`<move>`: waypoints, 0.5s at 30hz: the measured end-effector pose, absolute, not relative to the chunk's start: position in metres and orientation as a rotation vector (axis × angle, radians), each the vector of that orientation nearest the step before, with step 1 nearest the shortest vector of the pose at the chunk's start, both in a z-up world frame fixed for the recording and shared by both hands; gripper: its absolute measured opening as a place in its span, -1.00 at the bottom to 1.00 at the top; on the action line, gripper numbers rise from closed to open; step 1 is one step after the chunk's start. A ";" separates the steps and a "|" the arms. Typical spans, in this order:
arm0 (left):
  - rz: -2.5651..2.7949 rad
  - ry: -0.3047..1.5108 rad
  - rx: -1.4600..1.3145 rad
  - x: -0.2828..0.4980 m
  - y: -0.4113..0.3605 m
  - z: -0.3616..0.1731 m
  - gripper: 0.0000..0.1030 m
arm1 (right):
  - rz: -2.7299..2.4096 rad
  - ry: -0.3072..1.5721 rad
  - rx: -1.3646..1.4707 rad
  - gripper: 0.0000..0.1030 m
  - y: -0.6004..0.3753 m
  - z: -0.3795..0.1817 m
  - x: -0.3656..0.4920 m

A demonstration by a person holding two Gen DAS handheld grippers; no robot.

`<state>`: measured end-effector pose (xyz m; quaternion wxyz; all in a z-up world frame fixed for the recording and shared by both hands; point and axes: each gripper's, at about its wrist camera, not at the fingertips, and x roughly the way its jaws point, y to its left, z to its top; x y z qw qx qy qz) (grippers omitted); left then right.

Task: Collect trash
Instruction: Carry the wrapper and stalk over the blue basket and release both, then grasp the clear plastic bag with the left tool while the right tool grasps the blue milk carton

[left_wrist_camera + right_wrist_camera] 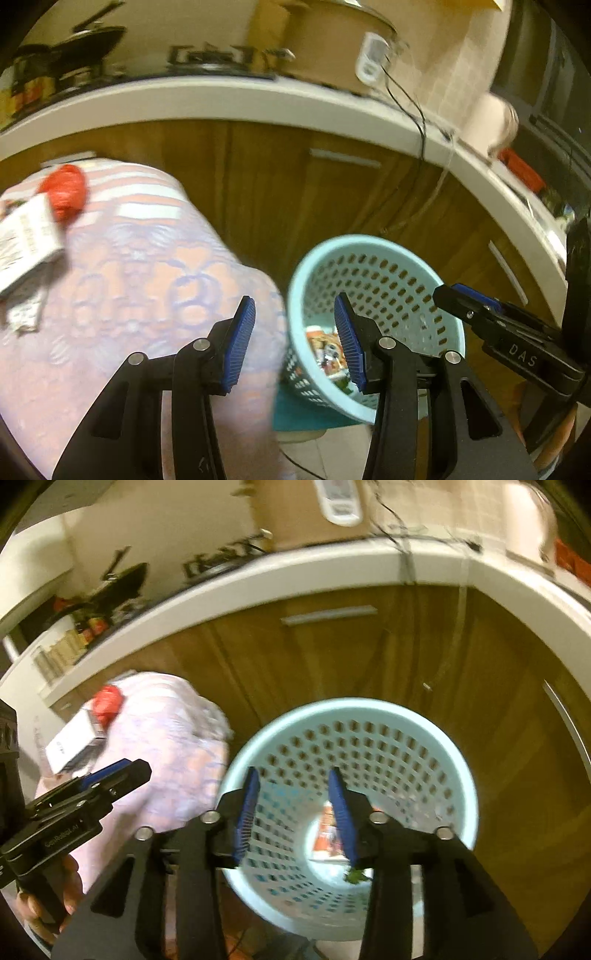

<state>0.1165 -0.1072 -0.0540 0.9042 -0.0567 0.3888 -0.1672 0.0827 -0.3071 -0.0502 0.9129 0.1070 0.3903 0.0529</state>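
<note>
A light blue perforated trash basket [388,273] [369,738] stands beside a table with a pink patterned cloth [129,288] [177,746]. An orange wrapper [327,350] [327,830] lies at its bottom. On the cloth lie a red crumpled bag [66,192] [107,703] and a white box [26,236] [74,744]. My left gripper [293,339] is open and empty over the table's edge beside the basket. My right gripper [293,812] is open and empty above the basket's mouth. Each gripper shows in the other's view, the right [465,301] and the left [122,773].
Brown wooden cabinets [314,184] with metal handles stand behind the basket under a white countertop [221,99]. A stove, pans and a black cable [417,110] are on the counter. A small white scrap [26,314] lies on the cloth.
</note>
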 end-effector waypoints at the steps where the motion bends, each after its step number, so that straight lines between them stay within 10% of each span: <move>1: -0.329 0.786 -0.133 0.112 -0.095 -0.048 -0.15 | 0.131 0.787 0.211 -0.14 -0.298 -0.044 0.082; 11: -0.024 0.601 -0.231 0.074 0.032 0.003 -0.05 | 0.339 0.691 0.125 -0.13 -0.195 -0.003 0.098; 15: 0.183 0.520 -0.248 0.065 0.088 0.021 0.33 | 0.398 0.681 0.101 -0.13 -0.152 0.002 0.113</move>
